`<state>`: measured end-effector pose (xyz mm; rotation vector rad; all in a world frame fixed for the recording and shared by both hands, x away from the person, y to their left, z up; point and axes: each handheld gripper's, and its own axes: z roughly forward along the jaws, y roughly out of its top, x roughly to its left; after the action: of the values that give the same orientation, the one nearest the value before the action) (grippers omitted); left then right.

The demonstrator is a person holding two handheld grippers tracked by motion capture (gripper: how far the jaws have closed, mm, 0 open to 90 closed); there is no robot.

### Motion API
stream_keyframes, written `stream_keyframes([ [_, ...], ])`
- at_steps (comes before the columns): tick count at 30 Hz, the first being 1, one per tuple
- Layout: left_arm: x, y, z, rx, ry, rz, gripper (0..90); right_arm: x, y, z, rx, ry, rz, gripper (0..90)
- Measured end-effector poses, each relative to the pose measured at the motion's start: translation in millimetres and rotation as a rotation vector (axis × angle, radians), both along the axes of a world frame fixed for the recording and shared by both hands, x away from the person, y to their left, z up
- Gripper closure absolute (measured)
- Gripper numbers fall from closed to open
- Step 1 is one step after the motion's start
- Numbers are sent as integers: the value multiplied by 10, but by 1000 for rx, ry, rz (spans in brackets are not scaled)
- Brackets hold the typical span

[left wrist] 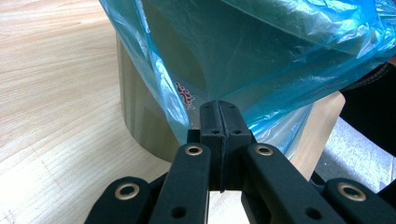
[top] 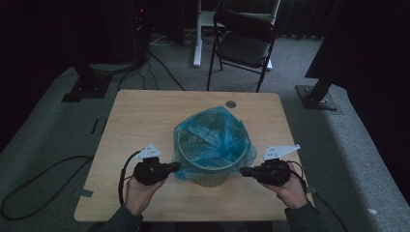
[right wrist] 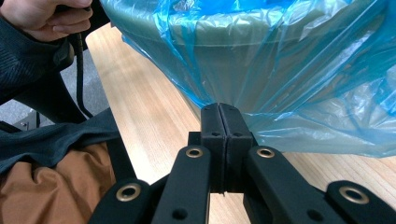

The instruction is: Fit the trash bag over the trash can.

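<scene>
Left of centre in the high view, your left gripper (top: 175,167) sat at the lower-left side of the bin (top: 210,178), jaws pointing right into the blue bag (top: 212,137). In the left gripper view its jaws were pressed together, tips right at the bag's lower edge (left wrist: 224,70); whether film was pinched between them couldn't be told. The bin stood at the centre of the wooden table (top: 140,116), near its front edge, with the bag draped over the rim and down the sides. On the right, your right gripper (top: 244,171) pointed left at the bag's lower-right hem. In the right gripper view its jaws were also together at the hem (right wrist: 289,93); a grip couldn't be confirmed. A black chair (top: 244,41) stood top centre.
</scene>
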<state>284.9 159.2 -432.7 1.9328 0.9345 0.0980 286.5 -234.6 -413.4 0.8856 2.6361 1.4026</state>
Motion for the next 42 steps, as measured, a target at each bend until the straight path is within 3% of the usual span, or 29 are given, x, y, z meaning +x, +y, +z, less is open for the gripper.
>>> stream_keyframes([
  [4, -33, 55, 43, -8, -15, 7, 882, -20, -23, 39, 1, -15, -1, 797],
  [5, -49, 83, 63, -13, -24, 6, 805, -37, -63, 83, 19, -27, -4, 756],
  [8, -96, 169, 144, -24, -56, 6, 744, -65, -166, 189, 50, -56, -22, 701],
  [15, -89, 285, 342, -57, -113, 25, 666, 35, -339, 388, 95, -113, -114, 699],
  [19, 24, 292, 437, -62, -137, 45, 659, 187, -335, 461, 98, -138, -153, 733],
  [23, 228, 288, 504, -56, -154, 84, 666, 384, -276, 513, 95, -159, -183, 762],
  [26, 380, 286, 515, -51, -150, 108, 669, 518, -220, 535, 87, -173, -203, 784],
  [28, 380, 286, 515, -51, -150, 108, 669, 555, -203, 538, 86, -177, -207, 784],
  [29, 557, 280, 491, -53, -138, 132, 671, 671, -145, 547, 76, -185, -220, 789],
  [31, 629, 270, 459, -52, -128, 143, 671, 761, -99, 551, 76, -186, -229, 789],
  [40, 740, 216, 360, -38, -115, 172, 674, 1015, 140, 575, 40, -188, -234, 770],
  [42, 781, 171, 337, -20, -113, 173, 674, 1149, 245, 573, 25, -175, -235, 751],
])
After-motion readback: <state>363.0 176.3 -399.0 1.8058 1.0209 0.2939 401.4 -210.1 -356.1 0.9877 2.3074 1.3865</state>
